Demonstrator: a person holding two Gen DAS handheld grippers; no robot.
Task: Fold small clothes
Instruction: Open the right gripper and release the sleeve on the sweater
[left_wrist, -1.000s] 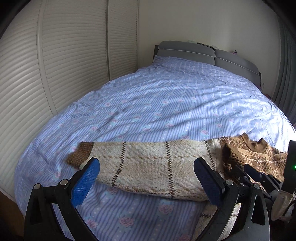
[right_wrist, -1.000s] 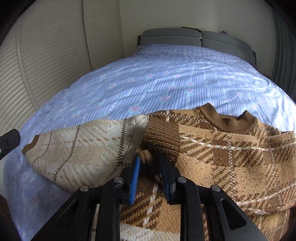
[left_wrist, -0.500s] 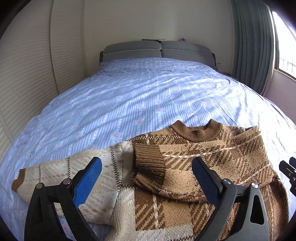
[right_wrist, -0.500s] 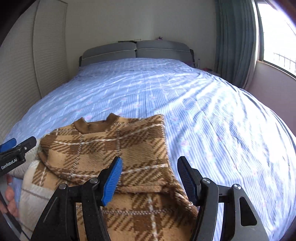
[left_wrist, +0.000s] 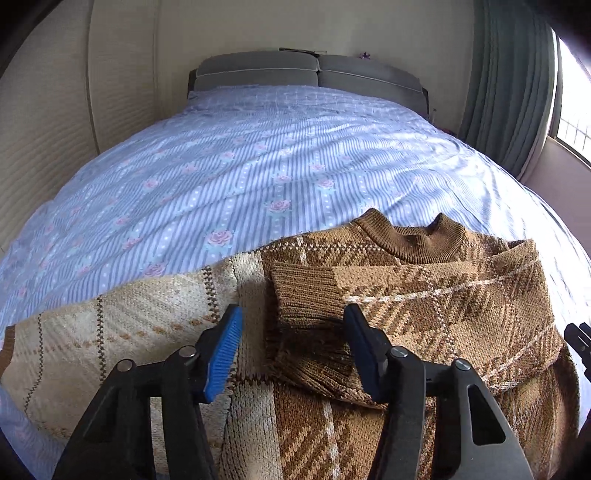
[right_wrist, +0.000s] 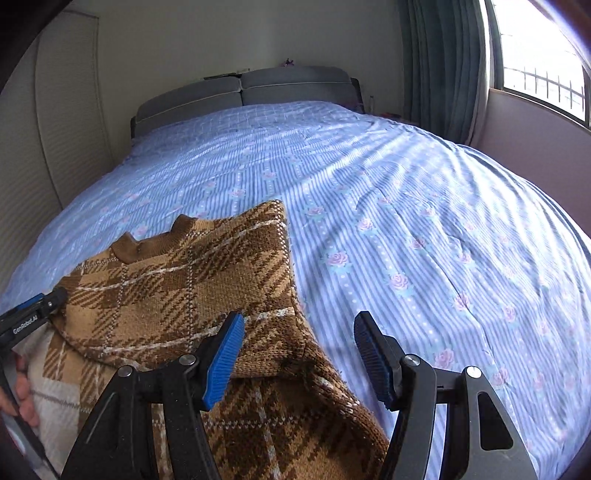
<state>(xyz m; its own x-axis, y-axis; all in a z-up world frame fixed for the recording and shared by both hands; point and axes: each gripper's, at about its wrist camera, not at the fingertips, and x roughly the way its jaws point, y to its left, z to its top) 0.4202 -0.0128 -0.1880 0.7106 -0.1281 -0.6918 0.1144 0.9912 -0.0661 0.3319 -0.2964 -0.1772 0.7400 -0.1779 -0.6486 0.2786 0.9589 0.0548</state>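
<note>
The sweater (left_wrist: 424, 295) is spread in the lower half of the left wrist frame, on the near part of the bed (left_wrist: 277, 155), with one brown sleeve (left_wrist: 314, 295) laid across the chest, presumably to narrow it for folding. The pale sleeve (left_wrist: 110, 325) is left extended toward the lower left. The left gripper (left_wrist: 291, 350) is held apart, empty, over the folded cuff. The right gripper (right_wrist: 299, 354) is likewise parted, straddling the sweater's right edge. Ample bare bedding is seen beyond and rightward.
</note>
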